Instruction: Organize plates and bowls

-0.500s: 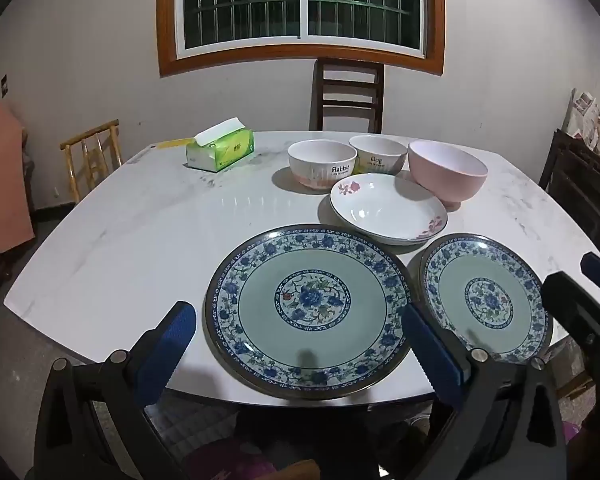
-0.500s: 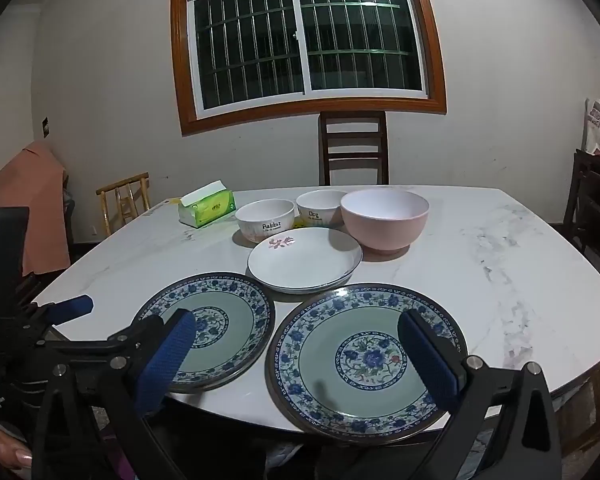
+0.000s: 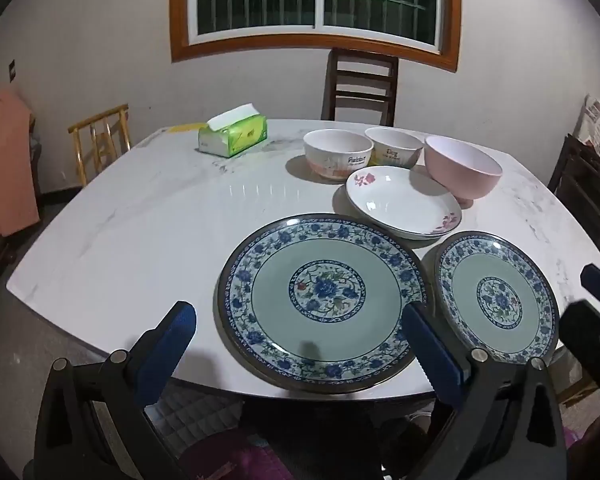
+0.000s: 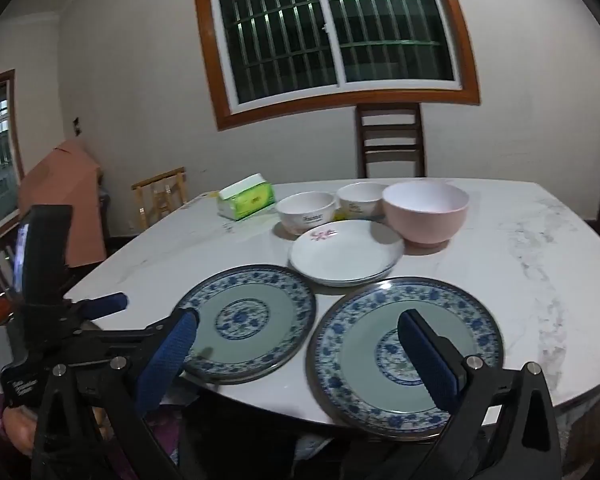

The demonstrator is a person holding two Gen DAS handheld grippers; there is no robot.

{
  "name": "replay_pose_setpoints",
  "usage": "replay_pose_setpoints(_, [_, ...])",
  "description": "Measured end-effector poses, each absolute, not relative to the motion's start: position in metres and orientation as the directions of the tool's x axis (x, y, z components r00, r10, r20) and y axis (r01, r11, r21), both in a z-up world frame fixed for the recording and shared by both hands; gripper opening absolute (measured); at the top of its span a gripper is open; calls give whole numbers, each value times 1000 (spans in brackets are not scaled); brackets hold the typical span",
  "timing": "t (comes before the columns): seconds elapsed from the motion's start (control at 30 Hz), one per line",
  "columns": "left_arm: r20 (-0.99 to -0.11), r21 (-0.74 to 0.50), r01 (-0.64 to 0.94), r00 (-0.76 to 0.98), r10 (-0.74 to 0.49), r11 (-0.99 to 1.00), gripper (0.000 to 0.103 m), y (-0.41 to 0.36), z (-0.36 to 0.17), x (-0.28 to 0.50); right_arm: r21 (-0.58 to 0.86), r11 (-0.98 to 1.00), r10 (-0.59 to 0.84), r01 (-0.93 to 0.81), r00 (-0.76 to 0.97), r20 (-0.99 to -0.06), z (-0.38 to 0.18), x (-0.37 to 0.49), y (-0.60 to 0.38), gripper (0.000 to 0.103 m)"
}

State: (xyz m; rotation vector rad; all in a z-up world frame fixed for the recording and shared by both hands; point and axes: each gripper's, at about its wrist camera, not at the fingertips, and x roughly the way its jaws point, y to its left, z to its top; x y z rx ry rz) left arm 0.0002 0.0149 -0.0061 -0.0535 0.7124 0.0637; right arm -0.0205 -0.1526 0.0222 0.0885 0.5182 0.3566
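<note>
A white marble table (image 3: 140, 224) carries all the dishes, grouped toward its near and right part. Behind it a dark wooden chair (image 3: 360, 80) stands under a barred window (image 3: 316, 0), and a pale wooden chair (image 3: 100, 136) stands at the far left corner.

Largest of the dishes are two blue-patterned plates lying flat at the near edge, close beside each other with their rims nearly meeting: the left plate (image 3: 320, 300) and the right plate (image 4: 404, 352). Just behind them sits a white plate (image 3: 404, 200) with pink flowers; a second rim shows under it, so it appears stacked. Behind that stand three bowls in a row: a pink bowl (image 3: 462, 170) on the right, a white bowl (image 3: 337, 153) on the left, and a small bowl (image 3: 394, 146) between them, all near one another. A green tissue pack (image 3: 233, 136) lies apart, further left.

The left tool (image 3: 300, 344) hangs over the near rim of the left plate, its blue fingers (image 3: 168, 344) spread wide, with nothing between them. The right tool (image 4: 296, 348) hangs over the right plate, likewise spread wide and holding nothing.
</note>
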Motion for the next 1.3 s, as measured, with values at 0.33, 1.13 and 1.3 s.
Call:
replay_pose_setpoints(0.33, [-697, -49, -89, 717, 30, 995, 102, 32, -9, 9, 263, 877, 480, -403, 697, -533, 20, 14, -146, 103])
replay_pose_setpoints(1.13, [-804, -199, -205, 593, -40, 958, 93, 97, -39, 43, 385, 829, 539, -404, 398, -742, -35, 158, -116, 63])
replay_pose_setpoints(1.3, [-825, -227, -223, 562, -65, 948, 89, 103, -46, 48, 385, 829, 533, -404, 365, -763, -42, 169, -111, 63])
